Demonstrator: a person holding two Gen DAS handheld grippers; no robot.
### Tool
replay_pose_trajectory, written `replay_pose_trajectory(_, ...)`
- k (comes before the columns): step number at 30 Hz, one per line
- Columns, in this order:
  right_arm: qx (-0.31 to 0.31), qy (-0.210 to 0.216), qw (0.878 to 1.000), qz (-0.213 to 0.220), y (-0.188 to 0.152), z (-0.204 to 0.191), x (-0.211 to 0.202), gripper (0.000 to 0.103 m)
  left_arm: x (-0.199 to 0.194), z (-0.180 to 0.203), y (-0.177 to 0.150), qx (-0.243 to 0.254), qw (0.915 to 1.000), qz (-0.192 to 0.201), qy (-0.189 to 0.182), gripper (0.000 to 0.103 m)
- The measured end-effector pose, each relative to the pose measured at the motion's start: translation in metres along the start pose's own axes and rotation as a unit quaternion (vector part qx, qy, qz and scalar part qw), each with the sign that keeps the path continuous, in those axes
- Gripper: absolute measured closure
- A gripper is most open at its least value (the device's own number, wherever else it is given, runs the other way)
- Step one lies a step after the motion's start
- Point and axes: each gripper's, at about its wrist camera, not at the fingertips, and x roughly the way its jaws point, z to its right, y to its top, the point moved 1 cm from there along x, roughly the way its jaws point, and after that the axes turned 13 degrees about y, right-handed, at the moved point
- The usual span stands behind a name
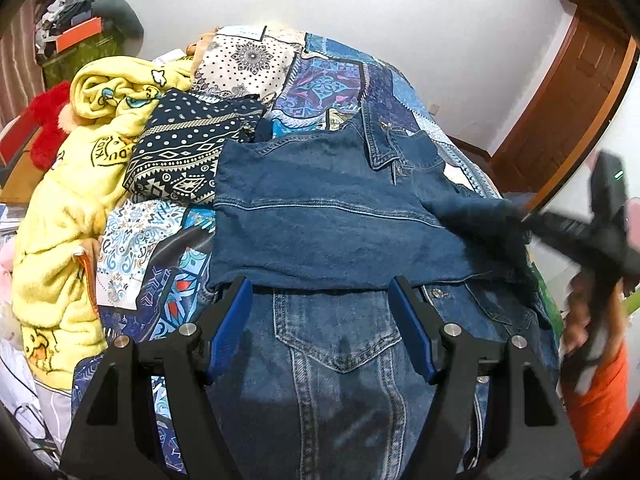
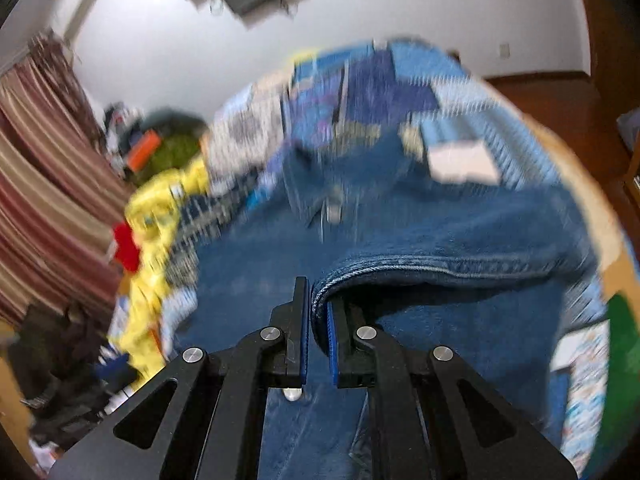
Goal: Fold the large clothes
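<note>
A blue denim jacket (image 1: 328, 216) lies on the patchwork bed, its upper part folded over toward me, chest pocket facing up near my fingers. My left gripper (image 1: 320, 292) is open and empty, hovering just above the folded edge. My right gripper (image 2: 319, 300) is shut on a stitched hem of the denim jacket (image 2: 440, 268) and lifts that fold; this view is blurred by motion. The right gripper also shows in the left wrist view (image 1: 528, 220), at the jacket's right side, holding dark denim.
A yellow fleece blanket (image 1: 68, 208) and a navy patterned cloth (image 1: 188, 152) lie on the bed's left side. The patchwork bedspread (image 1: 320, 80) extends behind. A wooden door (image 1: 560, 112) stands at right; striped curtains (image 2: 40, 184) hang at left.
</note>
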Motion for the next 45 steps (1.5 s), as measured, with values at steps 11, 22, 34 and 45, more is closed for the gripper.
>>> replay_pose_trajectory(11,-0.030,-0.040,0.991,-0.121,-0.050,0.001,0.024,0.087,-0.003,0.037,0.009,0.055,0.9985,0.008,0.004,0.034)
replay_pose_trajectory(22,-0.042,-0.077,0.996,-0.030,-0.040,0.034,-0.067,0.055,-0.004,0.149,0.044,0.153,0.9869,0.037,-0.035,0.026)
replay_pose_trajectory(34,0.012,-0.165,0.986,0.027,-0.038,0.101,-0.108,0.042,0.070,0.300,0.044,0.303,0.9481,-0.034,-0.090,0.027)
replay_pose_trajectory(45,0.038,-0.150,0.988,-0.013,-0.057,0.121,-0.082,0.042,0.138,0.362,0.024,0.344,0.9283,-0.097,-0.103,0.064)
